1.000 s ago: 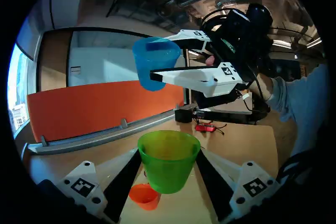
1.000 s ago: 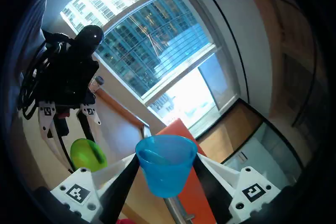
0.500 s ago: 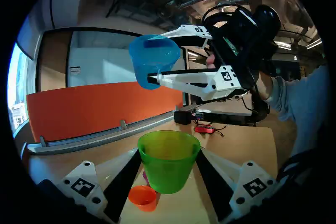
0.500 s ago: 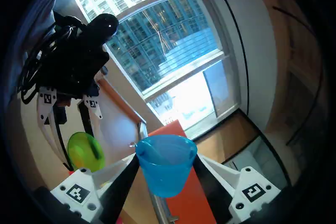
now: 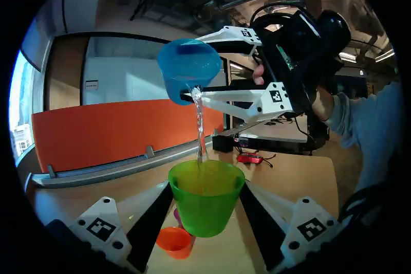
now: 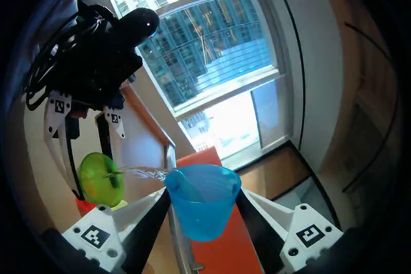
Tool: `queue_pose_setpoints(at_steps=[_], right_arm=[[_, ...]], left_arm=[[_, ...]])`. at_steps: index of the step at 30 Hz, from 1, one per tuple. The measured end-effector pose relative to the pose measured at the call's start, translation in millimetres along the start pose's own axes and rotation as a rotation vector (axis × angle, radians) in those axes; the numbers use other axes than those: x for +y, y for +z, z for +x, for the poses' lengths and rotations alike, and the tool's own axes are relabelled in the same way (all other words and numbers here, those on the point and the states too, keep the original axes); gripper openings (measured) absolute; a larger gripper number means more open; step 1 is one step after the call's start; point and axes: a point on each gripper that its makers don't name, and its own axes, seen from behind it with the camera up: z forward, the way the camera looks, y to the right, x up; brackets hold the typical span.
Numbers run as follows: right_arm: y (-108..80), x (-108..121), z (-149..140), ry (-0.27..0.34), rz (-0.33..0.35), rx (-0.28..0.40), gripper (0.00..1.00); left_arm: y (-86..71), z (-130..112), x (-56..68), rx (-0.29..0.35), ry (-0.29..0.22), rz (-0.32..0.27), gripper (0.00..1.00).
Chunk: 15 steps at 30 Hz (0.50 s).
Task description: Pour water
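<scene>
Left gripper (image 5: 206,187): fingers (image 5: 153,218) pinch the green plastic cup (image 5: 206,209), one on each side. The cup is upright with its rim level, held clear above the wooden counter (image 5: 303,171).

Right gripper (image 6: 203,194): fingers (image 6: 257,216) pinch the blue plastic cup (image 6: 200,215) across its wall. In the left gripper view this cup is tipped with its lip down, directly above the green cup and well apart from it. A hand grips the handle behind it.

Water: a thin continuous stream (image 5: 198,130) leaves the blue cup's low lip and drops into the green cup's mouth. It lands inside the rim, slightly left of centre. The right gripper view shows the same stream reaching across to the green opening. No drips or splash visible on the counter.

Status (judged): the pour is under way, not finished.
- Fill level in the green cup: not readable through its wall.
- Water left in the blue cup: cannot tell.
- Remaining: drain to the wanted amount, bring the blue cup back upright, and presumably set both down.

Surroundings:
- A small orange cup (image 5: 174,240) stands on the counter below the green cup.
- Just beside it is a purple item, too hidden to name.
- An orange partition (image 5: 113,130) runs along the counter's far edge.
- A large window (image 6: 205,58) faces tall buildings.
</scene>
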Motion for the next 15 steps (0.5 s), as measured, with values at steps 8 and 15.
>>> queue_pose_setpoints(at_steps=[8,15], right_arm=[[-0.3,3.5,-1.1,-0.049,-0.009,-0.005,0.89],[0.2,8.5,0.5,-0.088,-0.016,-0.005,0.89]], left_arm=[[0.1,1.3,-0.1,0.001,-0.002,-0.002,0.86],[-0.7,2.2,-0.8,0.003,-0.005,-0.002,0.86]])
